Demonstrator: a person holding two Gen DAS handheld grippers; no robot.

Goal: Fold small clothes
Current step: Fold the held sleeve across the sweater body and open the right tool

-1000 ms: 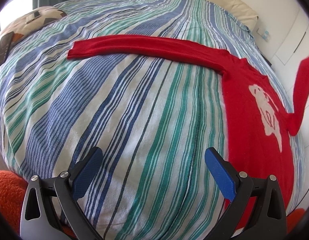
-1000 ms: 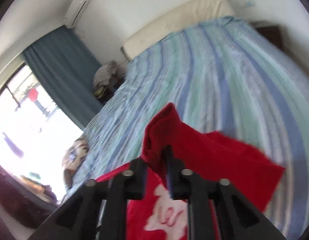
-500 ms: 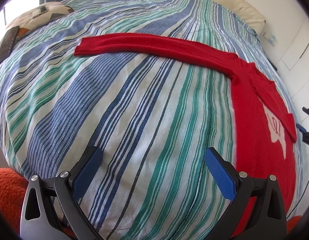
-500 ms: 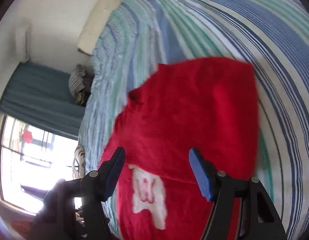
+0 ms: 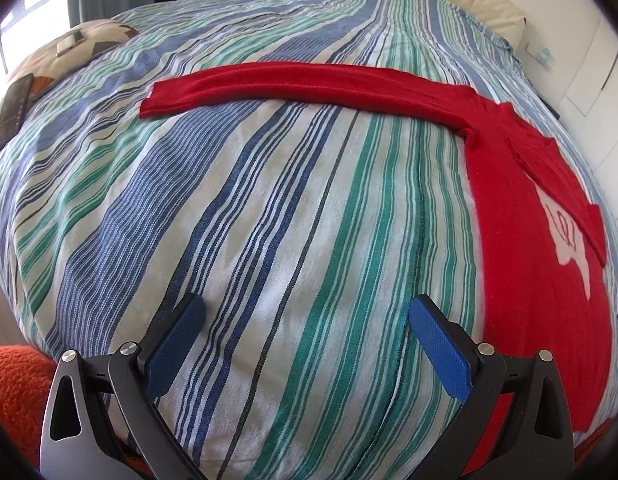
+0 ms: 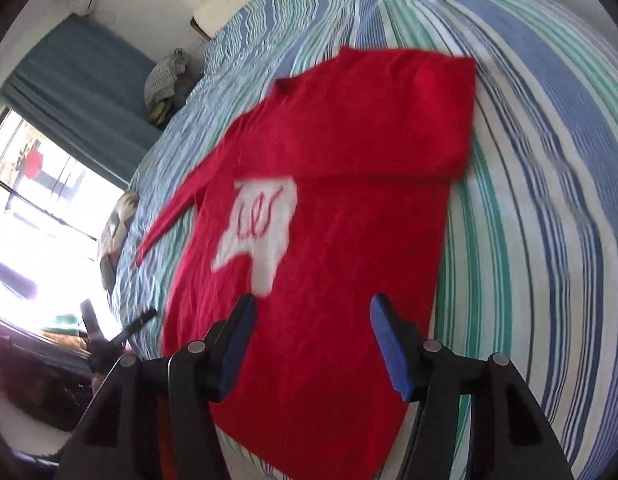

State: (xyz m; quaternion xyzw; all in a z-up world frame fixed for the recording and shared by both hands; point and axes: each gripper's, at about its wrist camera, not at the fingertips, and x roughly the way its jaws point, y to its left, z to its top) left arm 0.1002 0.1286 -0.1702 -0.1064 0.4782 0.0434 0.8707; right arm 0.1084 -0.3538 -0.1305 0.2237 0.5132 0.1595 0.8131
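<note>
Both your grippers (image 5: 307,322) (image 6: 311,322) gape empty; the right's jaws just narrowed. Folded sleeve (image 6: 393,120) hides part of the sweater's (image 6: 329,320) white motif (image 6: 257,228).

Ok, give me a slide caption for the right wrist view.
Right gripper open above the red sweater, one sleeve folded across its chest, on the striped bedspread.

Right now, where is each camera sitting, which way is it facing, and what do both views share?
Left wrist: on the left gripper, facing down across the striped bedspread toward the outstretched sleeve; open blue-padded fingers show.
Right wrist: on the right gripper, over the red sweater; jaws open, empty, just closing slightly.
Shared: sweater, bedspread.
</note>
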